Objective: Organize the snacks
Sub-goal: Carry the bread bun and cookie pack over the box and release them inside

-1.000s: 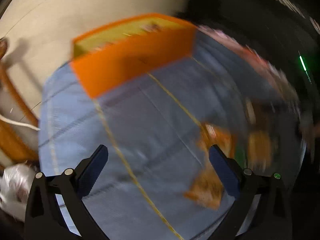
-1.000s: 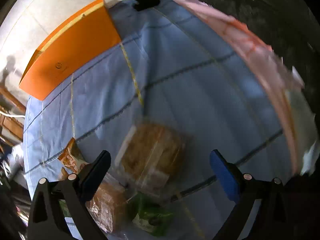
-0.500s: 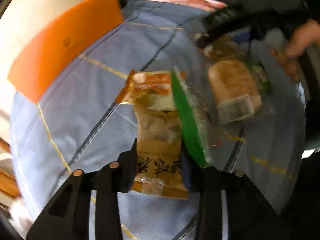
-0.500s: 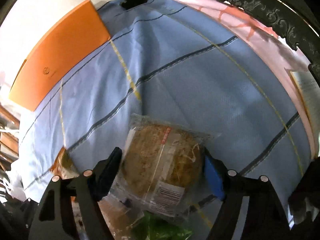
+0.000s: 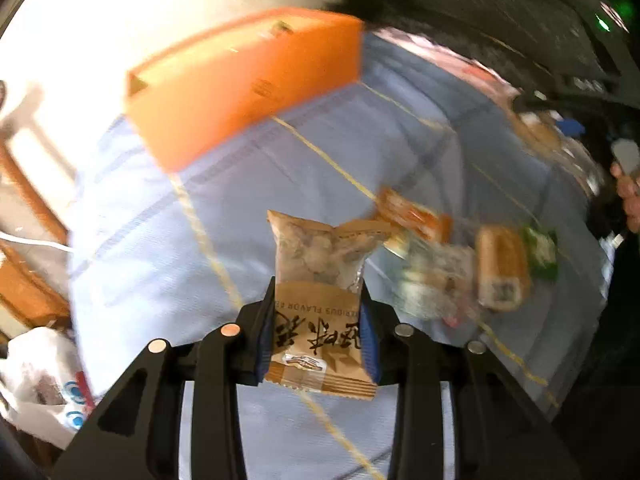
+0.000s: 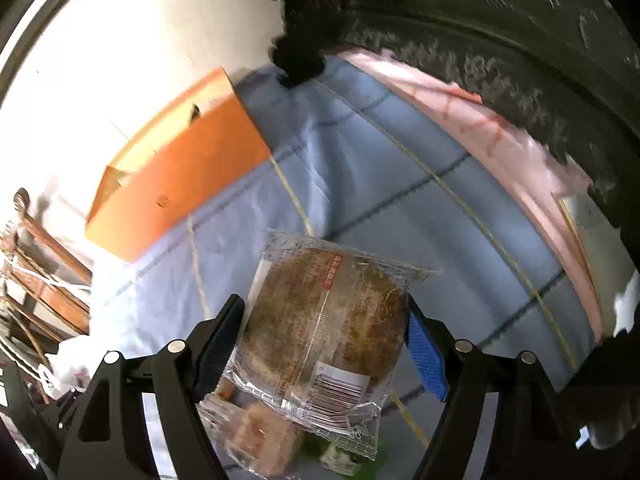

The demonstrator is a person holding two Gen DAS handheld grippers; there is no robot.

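Gripped the brown snack packet (image 5: pixel 320 312) in the left gripper (image 5: pixel 318 346), the clear-wrapped cake (image 6: pixel 324 328) in the right gripper (image 6: pixel 320 344), both lifted above the blue cloth (image 5: pixel 160 280); best carried level to the orange box (image 5: pixel 240 88).

Left gripper (image 5: pixel 318 334): jaws just closed, clamped on brown snack packet (image 5: pixel 320 300), pointed steeply down | Right gripper (image 6: pixel 320 340): jaws just closed, clamped on clear-wrapped cake (image 6: pixel 320 328), pointed steeply down | Hand (image 5: pixel 628 192): glimpsed at right frame edge
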